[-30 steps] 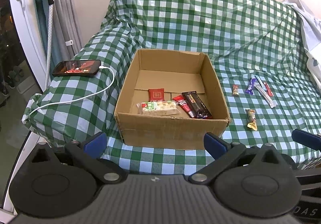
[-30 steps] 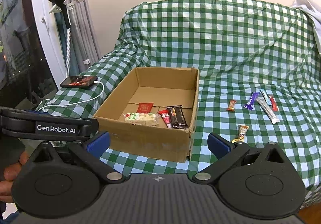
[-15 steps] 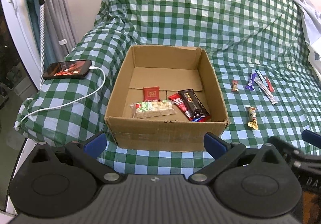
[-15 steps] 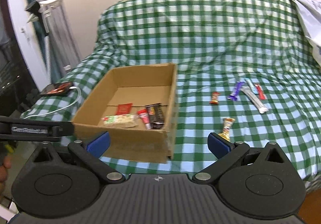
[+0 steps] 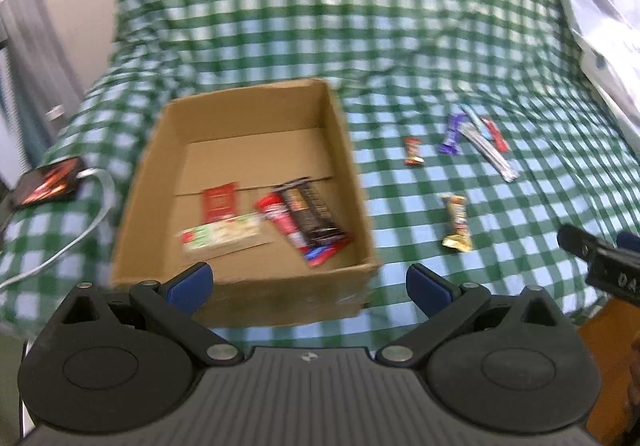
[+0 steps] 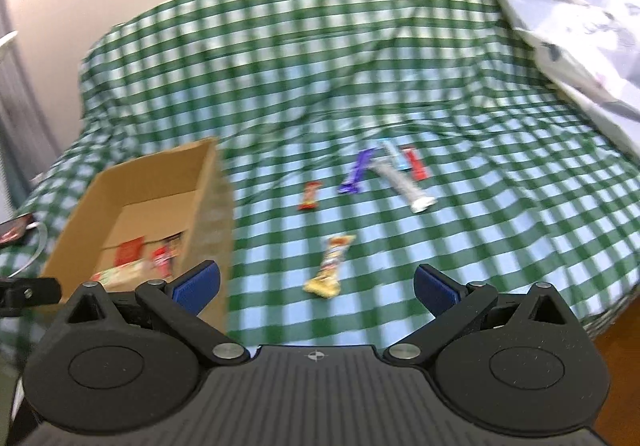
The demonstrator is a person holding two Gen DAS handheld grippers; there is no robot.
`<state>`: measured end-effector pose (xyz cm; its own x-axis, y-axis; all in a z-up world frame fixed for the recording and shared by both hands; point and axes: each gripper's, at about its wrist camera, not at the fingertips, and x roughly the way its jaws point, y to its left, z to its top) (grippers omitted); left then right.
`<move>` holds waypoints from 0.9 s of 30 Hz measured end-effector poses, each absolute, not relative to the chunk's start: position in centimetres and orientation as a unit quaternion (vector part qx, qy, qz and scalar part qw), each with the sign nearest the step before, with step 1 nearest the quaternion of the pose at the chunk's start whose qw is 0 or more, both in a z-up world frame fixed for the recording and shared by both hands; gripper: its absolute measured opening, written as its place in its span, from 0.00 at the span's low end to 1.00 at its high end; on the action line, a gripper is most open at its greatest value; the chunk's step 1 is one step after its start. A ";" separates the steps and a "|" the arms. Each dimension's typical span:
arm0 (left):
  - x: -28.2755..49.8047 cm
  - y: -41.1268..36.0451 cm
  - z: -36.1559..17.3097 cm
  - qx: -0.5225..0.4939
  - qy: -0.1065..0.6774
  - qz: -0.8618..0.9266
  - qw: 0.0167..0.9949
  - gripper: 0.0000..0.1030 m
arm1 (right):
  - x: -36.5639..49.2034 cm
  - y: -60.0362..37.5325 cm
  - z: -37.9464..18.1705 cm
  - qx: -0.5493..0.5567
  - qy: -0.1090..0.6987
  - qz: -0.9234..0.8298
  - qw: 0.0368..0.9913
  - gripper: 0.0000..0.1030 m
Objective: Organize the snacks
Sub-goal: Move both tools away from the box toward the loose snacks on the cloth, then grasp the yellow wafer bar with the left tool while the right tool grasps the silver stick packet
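In the left wrist view, the left gripper [image 5: 308, 280] hangs with its jaws wide apart and nothing between them, just in front of the near wall of a cardboard box [image 5: 244, 286]. The box sits on a sofa under a green checked cover [image 5: 320, 26]. Inside the box, near its front, lie a red packet [image 5: 218, 202], a pale bar with a green end [image 5: 222, 236], a red bar [image 5: 296, 234] and a dark brown bar [image 5: 310, 212] that rests partly on the red bar. To the right of the box, on the cover, a yellow snack [image 5: 456, 222] lies alone. Farther back from the box are a small red and gold candy [image 5: 413, 151], a purple bar [image 5: 452, 134], a silver stick [image 5: 490, 154], a light blue stick [image 5: 474, 120] and a red stick [image 5: 496, 134], close together. To the left of the box, a phone [image 5: 48, 182] lies with a white cable [image 5: 68, 242] attached. A black part of the other tool [image 5: 600, 262] shows far right of the box.

In the right wrist view, which is blurred, the right gripper [image 6: 316, 286] is also spread wide and empty. The box [image 6: 212, 214] is at the left. The yellow snack [image 6: 330, 266] lies just right of the box, straight ahead between the blue fingertips [image 6: 198, 282]. Beyond it, well right of the box, are the small candy [image 6: 310, 196], purple bar [image 6: 358, 170], silver stick [image 6: 402, 184] and red stick [image 6: 414, 164]. A pale cloth [image 6: 568, 6] lies at the far right of the sofa.
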<state>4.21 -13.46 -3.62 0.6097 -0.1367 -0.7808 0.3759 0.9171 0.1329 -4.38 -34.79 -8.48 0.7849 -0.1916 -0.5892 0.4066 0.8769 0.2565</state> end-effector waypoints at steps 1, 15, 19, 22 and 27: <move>4.7 -14.8 -4.0 0.149 0.422 -0.154 0.881 1.00 | -4.2 -35.8 -8.8 0.190 0.285 -0.169 0.924 0.99; 16.6 -33.7 -18.8 0.200 0.540 -0.218 0.788 1.00 | 8.7 -51.3 -18.7 0.187 0.320 -0.196 0.908 0.99; 20.0 -35.7 -22.7 0.201 0.558 -0.216 0.776 1.00 | 13.6 -53.4 -22.0 0.169 0.326 -0.185 0.912 0.99; 21.6 -36.3 -25.0 0.206 0.562 -0.215 0.772 1.00 | 16.9 -53.8 -24.2 0.139 0.324 -0.176 0.919 0.99; 22.1 -35.0 -26.4 0.177 0.558 -0.223 0.779 1.00 | 20.8 -54.3 -28.4 0.114 0.351 -0.162 0.915 1.00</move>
<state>22.08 -35.03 -26.43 0.2771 -0.1504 -0.9490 0.5453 0.8378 0.0264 20.82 -54.29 -28.38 0.7020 -0.2163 -0.6786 0.3756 0.9219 0.0947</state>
